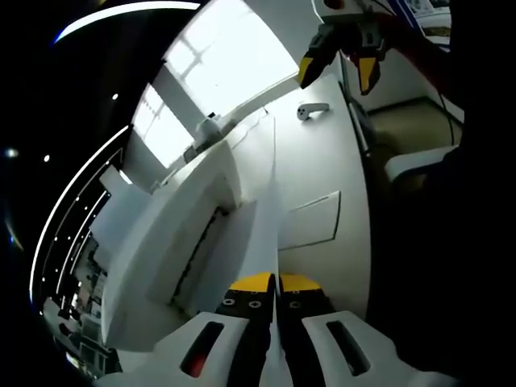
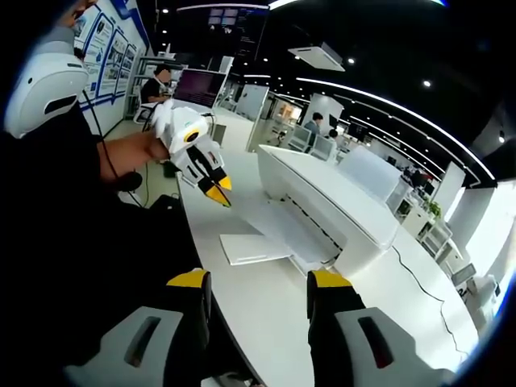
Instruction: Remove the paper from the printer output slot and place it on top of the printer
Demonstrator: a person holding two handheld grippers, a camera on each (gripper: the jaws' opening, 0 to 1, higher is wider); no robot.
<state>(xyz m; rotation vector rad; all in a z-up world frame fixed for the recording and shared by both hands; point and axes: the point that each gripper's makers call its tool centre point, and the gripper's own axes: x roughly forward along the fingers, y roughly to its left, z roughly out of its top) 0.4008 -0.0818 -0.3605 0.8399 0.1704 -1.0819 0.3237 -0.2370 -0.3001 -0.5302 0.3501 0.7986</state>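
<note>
Paper (image 1: 270, 218) sits pinched edge-on between our left gripper (image 1: 276, 284) jaws, beside the printer (image 2: 322, 201) on the table (image 2: 258, 306). Our right gripper (image 2: 258, 284) jaws gape, well short of it.

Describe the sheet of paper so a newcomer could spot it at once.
Start at the long white desk and find the white printer on it. The paper lies flat at the printer's low front slot, toward the desk edge: the only thin loose sheet there.
</note>
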